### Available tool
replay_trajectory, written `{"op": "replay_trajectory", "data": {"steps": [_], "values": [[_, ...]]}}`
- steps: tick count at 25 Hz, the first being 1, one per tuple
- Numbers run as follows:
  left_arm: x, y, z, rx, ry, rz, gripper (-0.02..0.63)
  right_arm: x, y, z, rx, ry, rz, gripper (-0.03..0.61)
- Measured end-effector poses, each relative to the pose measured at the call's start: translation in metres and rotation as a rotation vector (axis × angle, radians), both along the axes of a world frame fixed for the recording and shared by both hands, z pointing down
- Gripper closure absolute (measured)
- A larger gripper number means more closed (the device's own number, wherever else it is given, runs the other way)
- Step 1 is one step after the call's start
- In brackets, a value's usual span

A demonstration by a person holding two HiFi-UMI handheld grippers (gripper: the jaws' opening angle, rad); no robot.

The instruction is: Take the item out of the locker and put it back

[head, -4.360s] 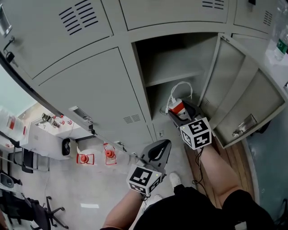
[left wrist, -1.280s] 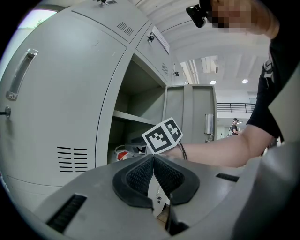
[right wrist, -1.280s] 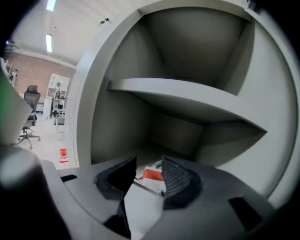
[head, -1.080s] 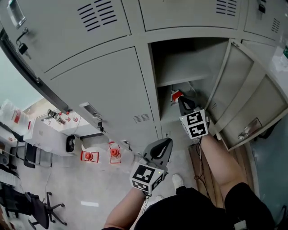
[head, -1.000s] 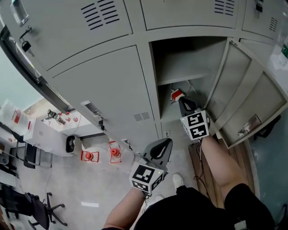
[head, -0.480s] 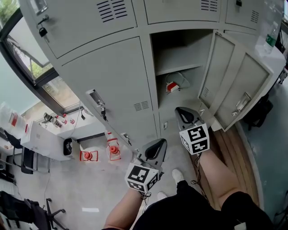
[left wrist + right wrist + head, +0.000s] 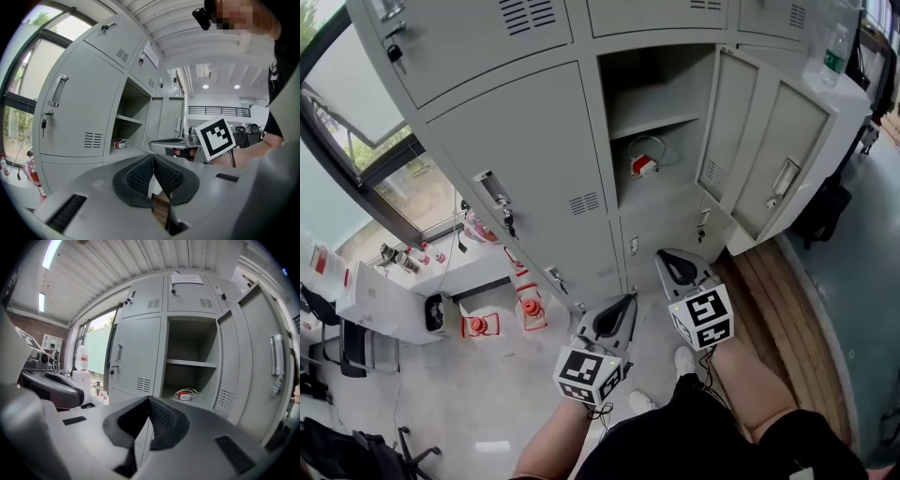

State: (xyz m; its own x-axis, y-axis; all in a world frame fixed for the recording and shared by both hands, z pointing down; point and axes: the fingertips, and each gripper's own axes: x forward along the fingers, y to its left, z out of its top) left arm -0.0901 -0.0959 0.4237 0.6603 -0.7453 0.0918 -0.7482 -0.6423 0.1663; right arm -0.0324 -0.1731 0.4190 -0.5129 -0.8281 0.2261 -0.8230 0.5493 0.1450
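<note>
Right tool (image 7: pixel 670 262) withdrawn from locker (image 7: pixel 661 84); red-white item (image 7: pixel 644 166) inside; door notice (image 7: pixel 187 279) unreadable.

The item (image 7: pixel 644 166) lies inside the locker (image 7: pixel 664 80) (beneath its shelf (image 7: pixel 652 124)).

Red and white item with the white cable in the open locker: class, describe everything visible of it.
The small red and white block looks like hard plastic, part red, part white. A thin white cable runs from it and loops up in an arch above it. It lies on the floor of the lower compartment of the open grey metal locker, beneath the shelf. Only that floor touches it; finer detail is too small to tell.
</note>
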Motion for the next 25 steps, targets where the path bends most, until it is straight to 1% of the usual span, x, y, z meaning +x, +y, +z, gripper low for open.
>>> {"op": "replay_trajectory", "data": {"steps": [5,11,25], "values": [[0.003,0.010,0.003,-0.007,0.005,0.003,0.597,0.004,0.026,0.003,-0.023,-0.008,-0.003,0.526],[0.015,0.014,0.002,-0.006,0.012,-0.002,0.597,0.013,0.041,0.000,-0.032,-0.024,-0.021,0.526],[0.070,0.019,-0.003,-0.019,-0.010,-0.072,0.597,0.062,0.056,-0.002,-0.050,-0.061,-0.106,0.526]]}}
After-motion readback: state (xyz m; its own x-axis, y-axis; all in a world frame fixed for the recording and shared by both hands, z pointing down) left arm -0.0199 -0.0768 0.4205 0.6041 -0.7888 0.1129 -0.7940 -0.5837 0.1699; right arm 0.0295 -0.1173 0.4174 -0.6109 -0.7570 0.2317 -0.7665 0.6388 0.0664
